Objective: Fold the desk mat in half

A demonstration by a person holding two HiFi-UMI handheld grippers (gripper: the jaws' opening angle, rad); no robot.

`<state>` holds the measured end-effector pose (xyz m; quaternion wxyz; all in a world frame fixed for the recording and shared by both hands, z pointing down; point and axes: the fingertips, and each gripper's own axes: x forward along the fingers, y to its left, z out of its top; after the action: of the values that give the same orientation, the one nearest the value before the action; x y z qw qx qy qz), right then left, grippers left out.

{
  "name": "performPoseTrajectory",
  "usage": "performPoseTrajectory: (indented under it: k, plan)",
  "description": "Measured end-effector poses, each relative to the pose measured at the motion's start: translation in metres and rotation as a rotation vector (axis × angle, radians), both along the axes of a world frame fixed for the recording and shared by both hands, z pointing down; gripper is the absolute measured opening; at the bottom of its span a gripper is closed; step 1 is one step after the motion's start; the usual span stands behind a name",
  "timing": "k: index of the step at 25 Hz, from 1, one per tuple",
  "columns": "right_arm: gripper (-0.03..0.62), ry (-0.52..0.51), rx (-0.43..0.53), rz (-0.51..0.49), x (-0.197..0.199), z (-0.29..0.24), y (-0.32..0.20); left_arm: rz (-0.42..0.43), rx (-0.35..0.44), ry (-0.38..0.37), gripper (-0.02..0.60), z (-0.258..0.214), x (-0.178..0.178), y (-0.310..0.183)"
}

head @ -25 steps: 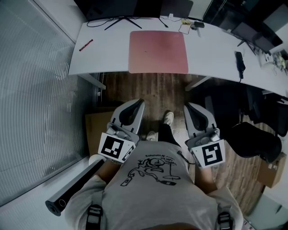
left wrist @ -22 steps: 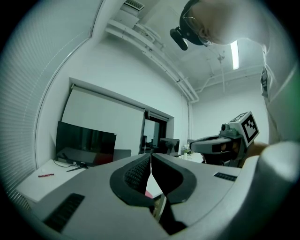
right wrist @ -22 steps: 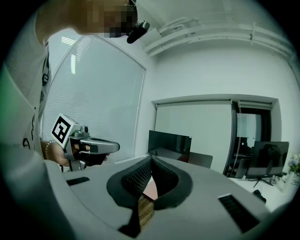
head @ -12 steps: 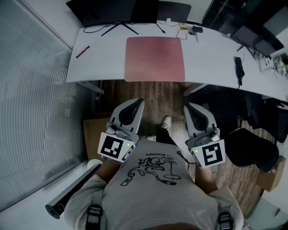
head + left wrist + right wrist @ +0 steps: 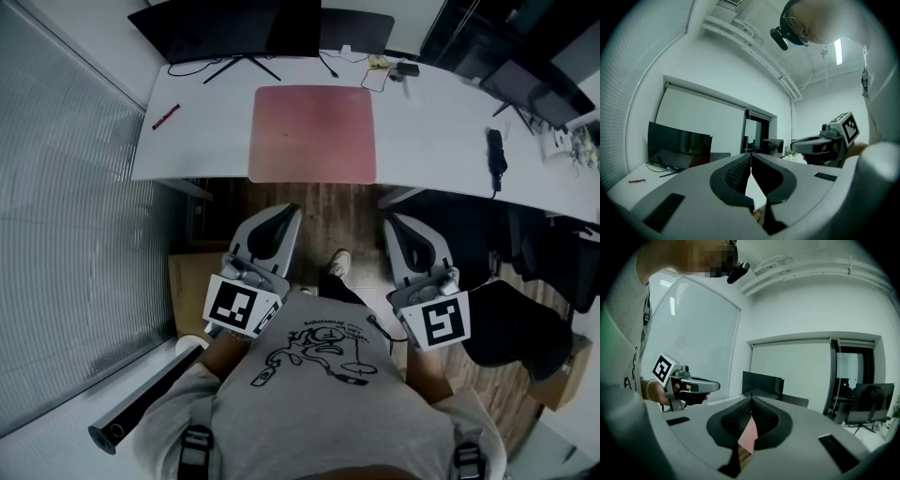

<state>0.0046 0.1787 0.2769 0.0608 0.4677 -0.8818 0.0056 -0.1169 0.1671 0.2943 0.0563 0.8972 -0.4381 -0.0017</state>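
Pink desk mat [image 5: 312,133] lies flat and unfolded on the white desk [image 5: 431,131], at its near edge. Left hand-held gripper [image 5: 286,216] and right hand-held gripper [image 5: 395,225] are both pressed together, holding nothing, well apart from the desk

Bright, even light from a ceiling strip [image 5: 838,50]; fisheye views darken at edges.

The person [image 5: 323,398] has walked closer to the desk [image 5: 206,131] and its desk mat [image 5: 312,134].
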Motion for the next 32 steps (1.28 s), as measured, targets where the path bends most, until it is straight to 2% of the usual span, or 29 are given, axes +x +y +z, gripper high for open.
performPoseTrajectory:
  k: [17,32]
  plan:
    - [0.006,-0.022,-0.008,-0.006,0.077,0.005,-0.048,-0.017,-0.009,-0.028,0.025,0.000,0.074,-0.045]
    - [0.006,-0.031,-0.027,-0.021,0.122,0.017,-0.097,-0.037,-0.019,-0.042,0.025,0.009,0.118,-0.095]
